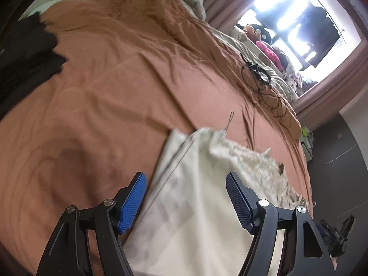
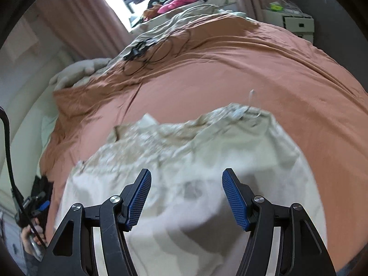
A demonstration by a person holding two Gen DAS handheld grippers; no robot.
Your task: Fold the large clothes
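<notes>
both claws (left claw [image 1: 186, 184], right claw [image 2: 186, 180]) gape wide above cream garment [image 2: 174, 161] on rust bedspread [image 2: 230, 78].

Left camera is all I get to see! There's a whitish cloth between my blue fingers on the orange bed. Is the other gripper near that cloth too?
Observer: Yes. The right gripper hangs open over the same cream garment, jaws wide apart, gripping nothing.
Operator: Is the cloth bigger than what I see?
Observer: It is. From the right wrist it spreads wide across the orange bedspread, rumpled at its far edge.
Operator: Can you see the person?
Observer: Only a hand, low on the left edge of the right wrist view, holding the left gripper's handle.
</notes>
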